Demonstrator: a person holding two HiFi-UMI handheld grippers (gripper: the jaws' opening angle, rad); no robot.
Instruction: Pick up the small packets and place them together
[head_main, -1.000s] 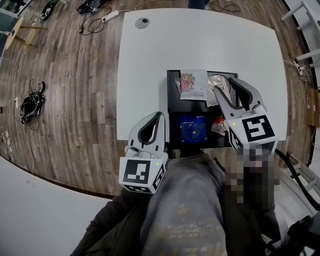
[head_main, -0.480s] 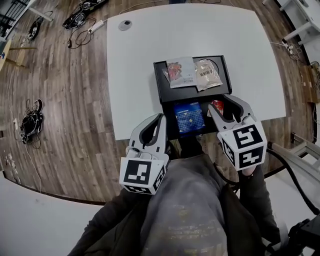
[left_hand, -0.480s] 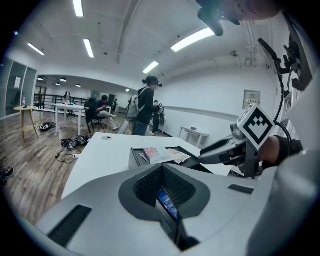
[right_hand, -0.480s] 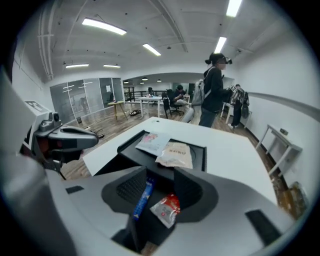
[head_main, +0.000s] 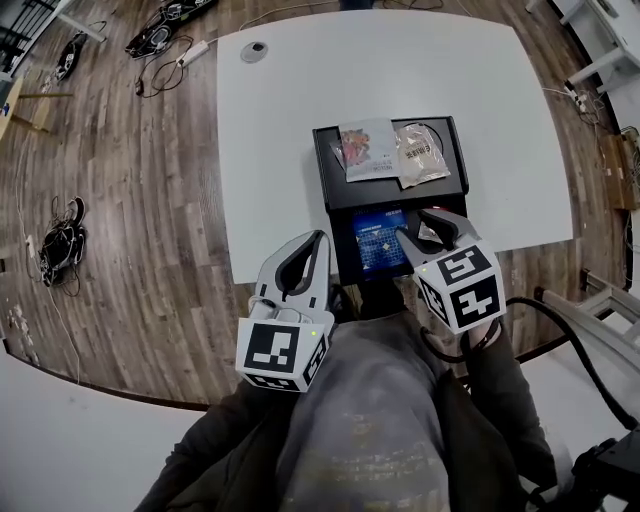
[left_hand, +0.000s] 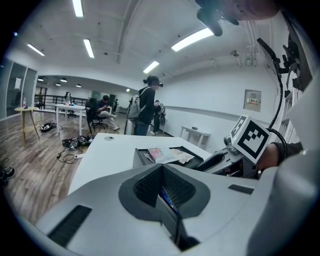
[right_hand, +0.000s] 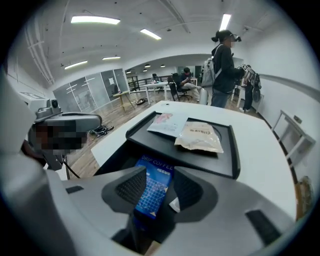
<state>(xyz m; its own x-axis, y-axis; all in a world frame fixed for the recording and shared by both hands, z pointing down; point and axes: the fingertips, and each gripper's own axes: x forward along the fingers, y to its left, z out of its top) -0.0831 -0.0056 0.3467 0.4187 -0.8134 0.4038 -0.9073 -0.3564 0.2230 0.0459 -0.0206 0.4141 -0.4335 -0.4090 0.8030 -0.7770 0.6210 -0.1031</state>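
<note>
A black tray (head_main: 325, 170) holds a pink-and-white packet (head_main: 365, 148) and a beige packet (head_main: 418, 152) in its far part. A blue drip-coffee packet (head_main: 378, 240) lies flat in the near compartment. My right gripper (head_main: 420, 228) hangs open over that compartment's right side. In the right gripper view the blue packet (right_hand: 155, 187) shows between the spread jaws of the right gripper (right_hand: 159, 172), with a small silvery packet corner (right_hand: 175, 204) beside it. The pads do not press on either. My left gripper (head_main: 320, 240) sits shut at the table's near edge, left of the tray.
The white table (head_main: 280, 120) has a round grommet (head_main: 254, 46) near its far left corner. Cables lie on the wood floor (head_main: 60, 235) to the left. A person (right_hand: 225, 65) stands beyond the table's far end, and others sit further back.
My right gripper has come back from over the far packets and dropped low over the near compartment, jaws still apart. It now hides the small red packet. The left gripper has stayed put.
</note>
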